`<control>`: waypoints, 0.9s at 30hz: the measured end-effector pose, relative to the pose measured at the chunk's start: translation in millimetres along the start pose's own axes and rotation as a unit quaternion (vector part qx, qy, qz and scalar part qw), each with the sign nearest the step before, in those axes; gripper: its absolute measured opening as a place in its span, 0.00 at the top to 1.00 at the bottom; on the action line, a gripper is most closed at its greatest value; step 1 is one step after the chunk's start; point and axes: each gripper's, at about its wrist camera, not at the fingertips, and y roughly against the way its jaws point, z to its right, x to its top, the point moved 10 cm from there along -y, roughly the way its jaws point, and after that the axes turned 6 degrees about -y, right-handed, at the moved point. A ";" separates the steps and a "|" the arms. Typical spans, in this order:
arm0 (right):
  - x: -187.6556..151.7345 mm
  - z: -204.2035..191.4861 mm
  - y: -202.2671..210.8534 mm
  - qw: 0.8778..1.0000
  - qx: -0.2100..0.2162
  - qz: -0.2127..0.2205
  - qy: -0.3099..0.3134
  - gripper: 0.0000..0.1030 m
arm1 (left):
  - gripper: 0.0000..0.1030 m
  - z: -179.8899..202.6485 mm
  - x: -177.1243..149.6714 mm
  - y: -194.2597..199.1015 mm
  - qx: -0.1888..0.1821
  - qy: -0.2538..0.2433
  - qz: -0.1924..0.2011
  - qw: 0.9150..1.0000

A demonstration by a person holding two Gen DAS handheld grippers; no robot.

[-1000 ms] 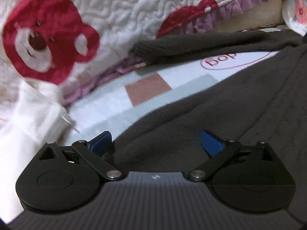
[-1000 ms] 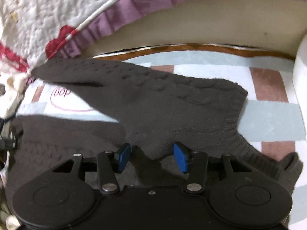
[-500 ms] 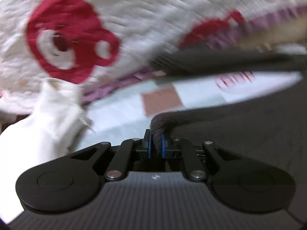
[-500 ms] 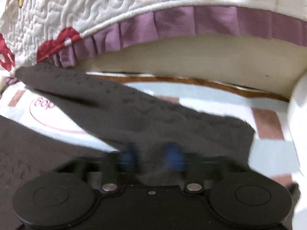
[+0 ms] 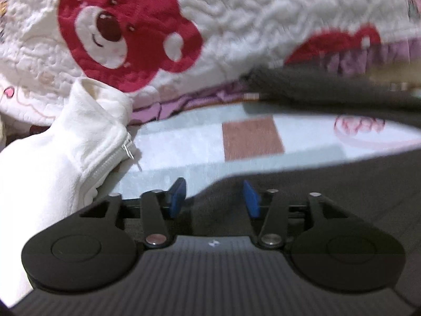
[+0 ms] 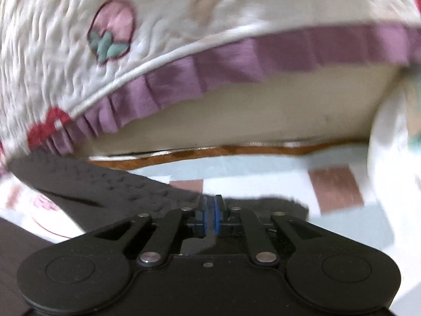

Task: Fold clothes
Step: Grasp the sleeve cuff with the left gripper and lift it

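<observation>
A dark brown knit sweater (image 5: 329, 192) lies spread on the checked sheet (image 5: 184, 144), one sleeve (image 5: 329, 89) stretched across the back. My left gripper (image 5: 214, 199) is at the sweater's near edge. Its jaws are opening, and the fabric lies between the blue pads (image 5: 177, 197) without being pressed. In the right wrist view the sweater (image 6: 110, 187) runs from the left to my right gripper (image 6: 209, 217). Its pads stand almost together with a thin fold of the knit pinched between them, though the jaws are starting to open.
A white zip-up garment (image 5: 52, 158) is heaped at the left. A quilted cover with a red bear (image 5: 126, 31) and a purple frill (image 6: 236, 55) hangs behind. A beige bed side (image 6: 250, 115) is below it, and a white pillow (image 6: 389, 163) sits at the right.
The left gripper went from wide open to clamped on the sweater edge, then parted again. The right gripper closed on the sweater and tilted up, so more of the quilt shows.
</observation>
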 end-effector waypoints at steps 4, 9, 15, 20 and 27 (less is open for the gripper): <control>-20.1 -2.3 16.0 0.999 0.041 -0.001 0.029 0.38 | 0.37 11.5 27.1 4.6 -0.064 0.087 0.031 0.994; -43.7 -2.4 10.7 0.993 0.010 -0.016 0.113 0.38 | 0.35 46.0 56.2 -19.4 -0.131 0.168 0.023 0.977; -66.2 -3.8 25.7 0.997 0.069 -0.014 0.027 0.37 | 0.34 74.5 68.2 -62.0 -0.174 0.288 -0.028 0.941; -97.3 -9.4 21.1 0.994 0.042 -0.032 0.101 0.37 | 0.34 101.1 87.3 -73.7 -0.140 0.224 -0.009 0.964; -106.8 -14.9 13.2 0.990 0.027 -0.046 0.132 0.33 | 0.34 105.5 89.8 -104.4 -0.131 0.289 -0.020 0.948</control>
